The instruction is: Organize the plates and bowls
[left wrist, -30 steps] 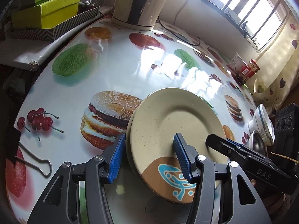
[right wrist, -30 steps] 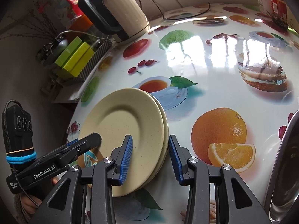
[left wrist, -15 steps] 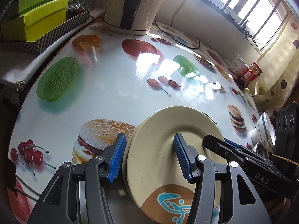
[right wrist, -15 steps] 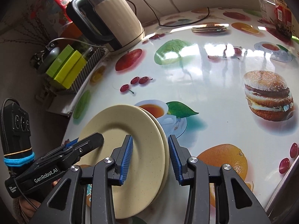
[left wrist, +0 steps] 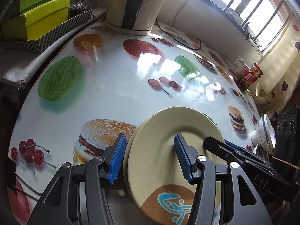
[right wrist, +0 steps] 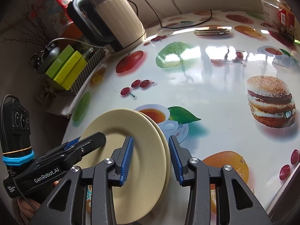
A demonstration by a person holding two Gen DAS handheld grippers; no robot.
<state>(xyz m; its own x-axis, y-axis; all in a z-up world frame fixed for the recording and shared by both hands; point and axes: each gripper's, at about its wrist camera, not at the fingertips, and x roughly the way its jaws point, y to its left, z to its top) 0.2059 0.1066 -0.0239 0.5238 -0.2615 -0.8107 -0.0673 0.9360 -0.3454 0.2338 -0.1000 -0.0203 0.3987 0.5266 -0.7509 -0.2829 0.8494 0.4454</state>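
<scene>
Two stacked plates [left wrist: 165, 150] sit lower centre of frame, tilted above the counter [left wrist: 112, 93]. Left claw [left wrist: 148, 159] and right claw [right wrist: 151, 159] each straddle the rims, partly open; whether the pads touch cannot be told.

The lower rim of the 2 stacked plates [right wrist: 146, 161] is covered by the gripper frames and cut off at the bottom edge in both views. Contact between the blue pads [left wrist: 116, 159] and the plates cannot be judged. The kettle [left wrist: 135, 5] is cropped at the top in the left wrist view, and the jar label [left wrist: 250, 76] is too small to be read.
</scene>
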